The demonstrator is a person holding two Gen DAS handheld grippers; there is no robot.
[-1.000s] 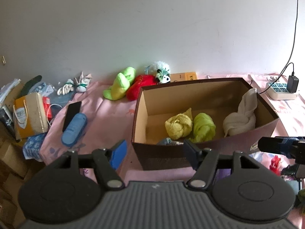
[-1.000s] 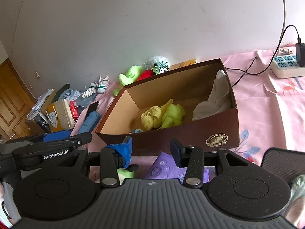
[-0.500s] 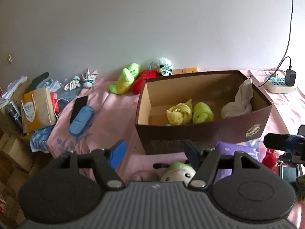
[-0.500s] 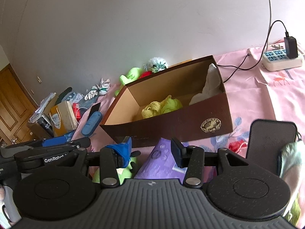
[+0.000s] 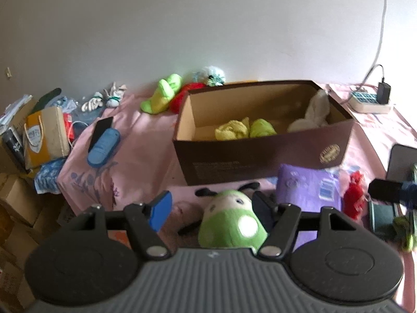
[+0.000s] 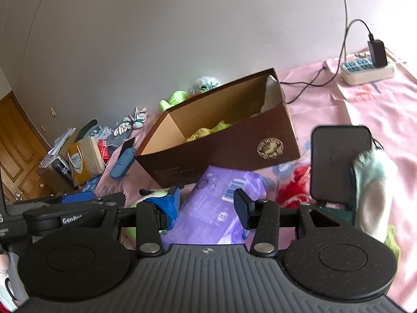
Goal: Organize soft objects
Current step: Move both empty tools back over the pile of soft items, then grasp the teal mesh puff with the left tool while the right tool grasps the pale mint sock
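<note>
Green plush toy (image 5: pixel 232 224) lies between left gripper (image 5: pixel 211 207) jaws (untouched).

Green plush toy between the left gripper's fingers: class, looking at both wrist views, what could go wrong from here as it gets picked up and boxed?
1. The left gripper is open around the green plush toy; closing on its rounded, squashy body, the pads might slip off.
2. The purple packet lies right beside the toy, so a finger could catch it too.
3. The cardboard box stands close in front; a low carry might bump its near wall.
</note>
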